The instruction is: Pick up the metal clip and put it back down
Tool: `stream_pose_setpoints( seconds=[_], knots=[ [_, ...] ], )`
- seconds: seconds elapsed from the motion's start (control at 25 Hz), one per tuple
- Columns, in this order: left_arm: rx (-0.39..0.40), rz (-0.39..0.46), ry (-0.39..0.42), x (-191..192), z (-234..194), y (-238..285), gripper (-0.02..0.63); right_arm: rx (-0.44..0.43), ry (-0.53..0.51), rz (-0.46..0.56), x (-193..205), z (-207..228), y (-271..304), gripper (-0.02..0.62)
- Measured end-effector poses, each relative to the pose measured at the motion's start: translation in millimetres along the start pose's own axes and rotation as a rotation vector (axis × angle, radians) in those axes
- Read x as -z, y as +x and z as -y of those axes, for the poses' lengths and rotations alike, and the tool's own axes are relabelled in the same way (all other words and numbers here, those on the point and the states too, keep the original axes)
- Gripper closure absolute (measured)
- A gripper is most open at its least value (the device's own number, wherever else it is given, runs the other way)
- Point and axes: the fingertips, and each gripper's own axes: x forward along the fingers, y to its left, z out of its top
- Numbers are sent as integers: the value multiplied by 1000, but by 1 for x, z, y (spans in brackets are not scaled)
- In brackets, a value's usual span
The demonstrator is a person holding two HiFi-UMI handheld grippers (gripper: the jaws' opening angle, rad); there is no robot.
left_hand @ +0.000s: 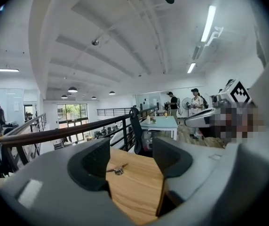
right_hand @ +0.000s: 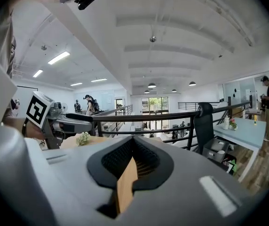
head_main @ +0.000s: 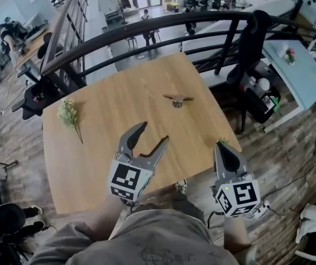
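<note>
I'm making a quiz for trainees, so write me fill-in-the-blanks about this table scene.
The jaws of the left gripper are ____.
The jaws of the right gripper are ____.
The metal clip lies on the table, held by ____ gripper.
In the head view, the flower sprig lies to the clip's ____.
Missing: open; shut; neither; left.

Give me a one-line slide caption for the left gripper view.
Open left gripper lined up on the metal clip lying on the wooden table.
</note>
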Motion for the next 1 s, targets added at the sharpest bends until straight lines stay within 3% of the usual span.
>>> stream_pose_setpoints(
  seconds=[0.28, 0.6, 0.76, 1.0],
  knots=[
    [-81, -57, 10, 1, -7, 64, 331, -100, -25, -38, 0, 55, 58, 591],
    [-158, -121, 23, 9, -21, 96, 331, -179, -50, -72, 2, 85, 101, 591],
    [-163, -169, 82, 24, -27, 111, 331, -203, -39, -84, 10, 89, 117, 591],
    [-97, -241, 239, 55, -31, 150, 319, -228, 9, -114, 26, 86, 148, 591]
  ],
)
